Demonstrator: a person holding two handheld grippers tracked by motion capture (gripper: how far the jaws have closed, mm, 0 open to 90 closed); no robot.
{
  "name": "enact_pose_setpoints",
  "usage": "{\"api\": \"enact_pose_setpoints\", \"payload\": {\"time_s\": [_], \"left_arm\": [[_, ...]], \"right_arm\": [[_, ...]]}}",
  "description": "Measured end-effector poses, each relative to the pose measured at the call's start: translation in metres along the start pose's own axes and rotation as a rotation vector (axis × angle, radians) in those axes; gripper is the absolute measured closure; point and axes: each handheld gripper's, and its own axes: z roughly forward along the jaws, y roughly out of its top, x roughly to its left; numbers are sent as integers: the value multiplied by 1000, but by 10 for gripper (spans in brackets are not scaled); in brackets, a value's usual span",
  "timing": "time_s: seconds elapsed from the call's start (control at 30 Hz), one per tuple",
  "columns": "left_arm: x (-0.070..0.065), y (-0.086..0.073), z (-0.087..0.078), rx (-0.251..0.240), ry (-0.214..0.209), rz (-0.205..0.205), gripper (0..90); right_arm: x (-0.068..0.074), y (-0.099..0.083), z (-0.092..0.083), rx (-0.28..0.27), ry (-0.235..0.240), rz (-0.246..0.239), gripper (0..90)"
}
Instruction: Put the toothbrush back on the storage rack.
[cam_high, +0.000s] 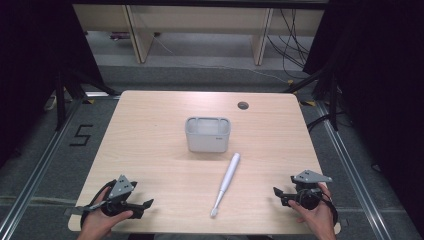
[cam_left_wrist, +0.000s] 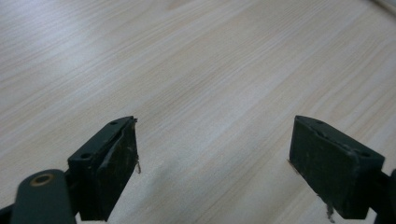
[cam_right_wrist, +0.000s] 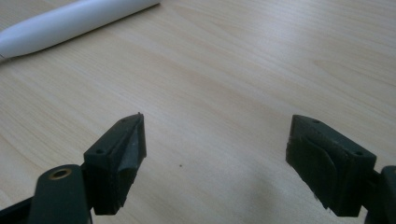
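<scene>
Both claws wide, nothing held: left gripper (cam_high: 145, 204) near-left table (cam_high: 150, 130) corner, right gripper (cam_high: 278, 192) near-right corner. Toothbrush (cam_high: 226, 183) lying mid-table toward near edge, bin (cam_high: 208, 134) just behind. Light wood top, grey floor, dark curtains round sides.

On the light wooden table (cam_high: 150, 130), I see the grey plastic organiser box (cam_high: 207, 134) at centre, and the white electric toothbrush (cam_high: 226, 183) lies just in front of it, between my grippers.
</scene>
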Motion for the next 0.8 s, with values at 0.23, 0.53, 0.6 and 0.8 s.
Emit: {"api": "enact_pose_setpoints", "payload": {"time_s": [0.23,0.53,0.6,0.8], "left_arm": [[-1,0,2,-23,-11,-18,151],[0,0,1,-4,-2,-8,150],[0,1,1,-1,1,-6,150],[2,0,1,-3,7,-7,151]], "right_arm": [[4,2,-2,4,-16,22,249],[5,8,2,-23,-29,4,247],[4,11,4,-23,-16,-14,250],[8,22,7,-47,24,-18,395]]}}
